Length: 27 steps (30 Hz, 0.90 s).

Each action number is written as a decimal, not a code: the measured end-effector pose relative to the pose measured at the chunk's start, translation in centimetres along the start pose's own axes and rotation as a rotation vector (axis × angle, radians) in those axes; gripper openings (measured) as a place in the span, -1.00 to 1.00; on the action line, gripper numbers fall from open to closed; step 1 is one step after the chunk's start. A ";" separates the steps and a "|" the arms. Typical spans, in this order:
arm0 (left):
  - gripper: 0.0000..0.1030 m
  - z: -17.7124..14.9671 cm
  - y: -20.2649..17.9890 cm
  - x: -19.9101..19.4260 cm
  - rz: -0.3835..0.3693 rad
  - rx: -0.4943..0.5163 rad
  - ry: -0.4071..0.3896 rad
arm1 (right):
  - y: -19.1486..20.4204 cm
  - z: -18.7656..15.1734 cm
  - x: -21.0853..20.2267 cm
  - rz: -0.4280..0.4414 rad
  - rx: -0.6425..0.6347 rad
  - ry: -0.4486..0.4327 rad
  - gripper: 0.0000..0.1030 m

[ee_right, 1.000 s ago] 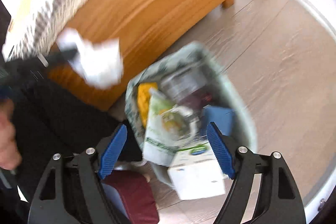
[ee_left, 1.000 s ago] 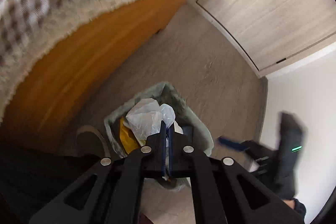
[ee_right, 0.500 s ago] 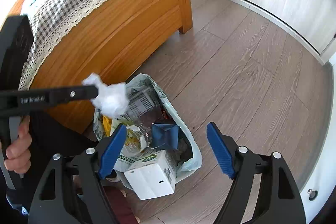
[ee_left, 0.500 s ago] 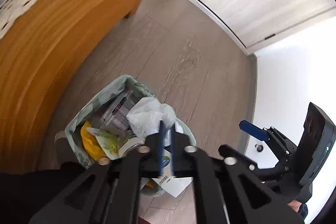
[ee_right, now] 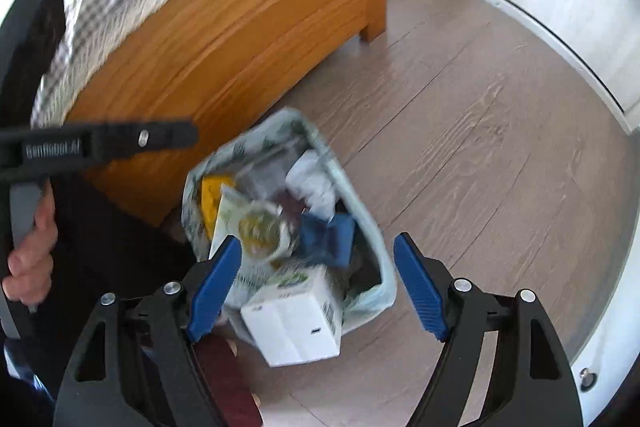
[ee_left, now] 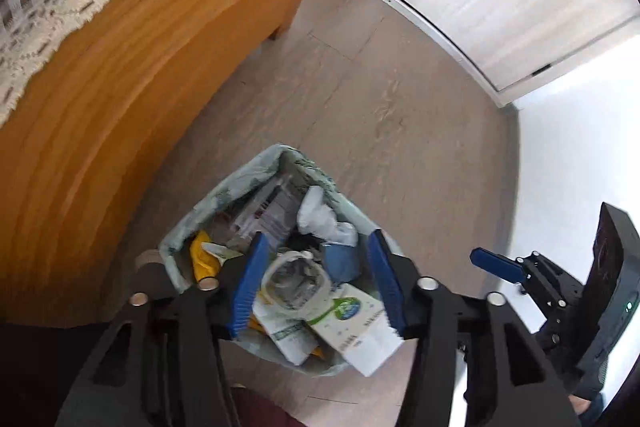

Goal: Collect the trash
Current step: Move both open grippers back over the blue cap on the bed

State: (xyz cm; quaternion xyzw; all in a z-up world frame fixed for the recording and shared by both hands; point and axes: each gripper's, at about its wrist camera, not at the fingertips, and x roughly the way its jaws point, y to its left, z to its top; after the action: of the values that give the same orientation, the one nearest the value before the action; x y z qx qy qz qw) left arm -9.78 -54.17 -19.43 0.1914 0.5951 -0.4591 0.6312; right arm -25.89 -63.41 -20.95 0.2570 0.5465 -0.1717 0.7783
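Left wrist view: the left gripper (ee_left: 316,281) points steeply down over the trash bag (ee_left: 224,205) on the floor (ee_left: 400,131) beside the bed (ee_left: 120,75). Its jaws are opening with nothing pinched between them; a crumpled white paper (ee_left: 324,221) lies in the bag among a white carton (ee_left: 360,327) and other rubbish.

Right wrist view, somewhat blurred: the right gripper (ee_right: 318,285) also tilts down above the bag, jaws wide and apparently empty. A hand (ee_right: 30,259) grips the left gripper's handle.
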 end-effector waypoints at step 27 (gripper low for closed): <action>0.85 -6.1 9.6 -31.8 0.292 0.086 -0.832 | 16.4 10.3 -15.8 -0.086 -0.284 -0.564 0.59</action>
State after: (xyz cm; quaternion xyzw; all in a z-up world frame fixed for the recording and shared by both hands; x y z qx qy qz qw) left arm -1.45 -33.31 5.82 0.0984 0.2372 -0.4275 0.8667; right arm -14.46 -56.46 0.17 0.0648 0.3382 -0.1908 0.9193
